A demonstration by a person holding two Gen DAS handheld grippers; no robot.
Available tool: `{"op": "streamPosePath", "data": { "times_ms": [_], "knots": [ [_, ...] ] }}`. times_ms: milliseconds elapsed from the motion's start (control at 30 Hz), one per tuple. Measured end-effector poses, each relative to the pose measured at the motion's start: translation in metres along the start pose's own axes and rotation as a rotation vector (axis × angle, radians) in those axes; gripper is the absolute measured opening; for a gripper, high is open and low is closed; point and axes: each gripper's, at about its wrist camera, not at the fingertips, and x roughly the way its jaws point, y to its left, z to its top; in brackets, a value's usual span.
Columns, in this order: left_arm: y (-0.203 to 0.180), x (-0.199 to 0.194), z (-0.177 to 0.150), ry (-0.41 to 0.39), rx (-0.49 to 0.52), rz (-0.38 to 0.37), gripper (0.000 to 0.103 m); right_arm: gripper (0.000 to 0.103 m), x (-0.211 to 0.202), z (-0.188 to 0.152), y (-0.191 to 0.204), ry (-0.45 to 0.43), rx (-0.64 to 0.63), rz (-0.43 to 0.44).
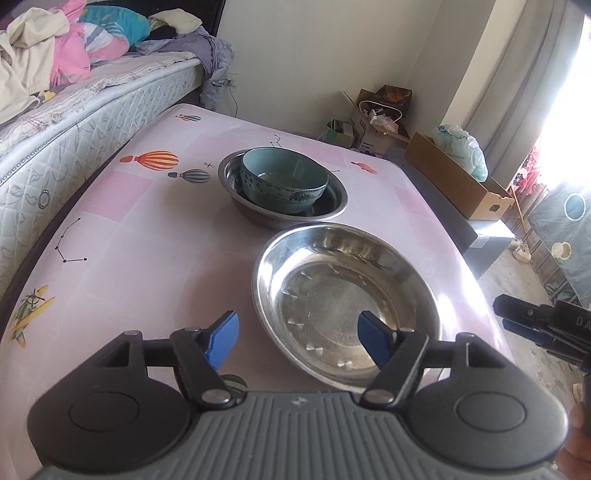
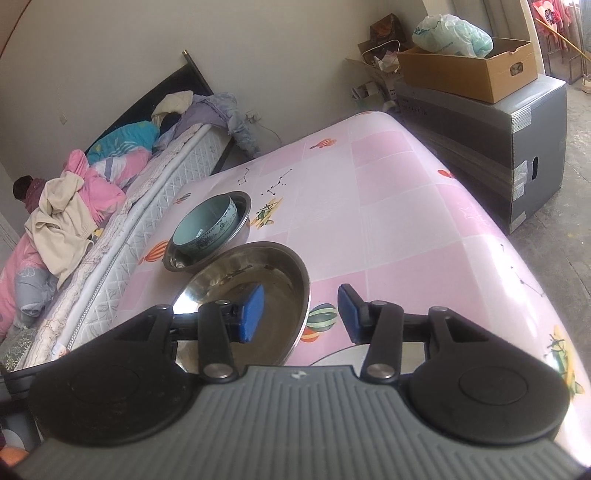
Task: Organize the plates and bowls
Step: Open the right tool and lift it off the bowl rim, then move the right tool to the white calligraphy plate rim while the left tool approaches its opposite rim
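A teal bowl [image 1: 284,184] [image 2: 205,229] sits inside a small steel dish [image 1: 332,210] [image 2: 243,218] near the middle of the pink table [image 1: 147,229] [image 2: 406,221]. Just in front of them rests a wider, empty steel plate [image 1: 347,295] [image 2: 273,273]. My left gripper [image 1: 298,341] is open, straddling the plate's near left rim without touching it: one blue pad is outside, the other above the plate. My right gripper [image 2: 301,314] is open too, with the plate's right rim in the gap and both pads apart from it. Its tip [image 1: 517,321] shows at the right edge of the left wrist view.
A bed [image 1: 92,110] [image 2: 122,206] piled with clothes runs along the table's left side. Beyond the table's far right stands a dark crate [image 2: 517,147] bearing a cardboard box [image 1: 458,184] [image 2: 472,70] and a plastic bag [image 2: 454,33]. More boxes [image 1: 373,125] sit by the wall.
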Motion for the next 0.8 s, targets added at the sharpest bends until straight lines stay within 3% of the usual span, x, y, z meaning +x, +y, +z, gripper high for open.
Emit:
{"op": "streamPosePath", "data": {
  "times_ms": [167,367,800],
  "knots": [
    [-0.007,-0.014,-0.021,0.039,0.009,-0.017,0.075,0.048,-0.037,-0.011,-0.036,-0.004,0.049,0.003],
    [-0.019,-0.022,-0.05,0.088,0.014,-0.06,0.076,0.049,-0.067,-0.034,-0.078,-0.007,0.086,-0.052],
    [-0.049,-0.009,-0.083,0.178,0.005,-0.214,0.075,0.049,-0.062,-0.062,-0.115,0.023,0.169,-0.04]
  ]
}}
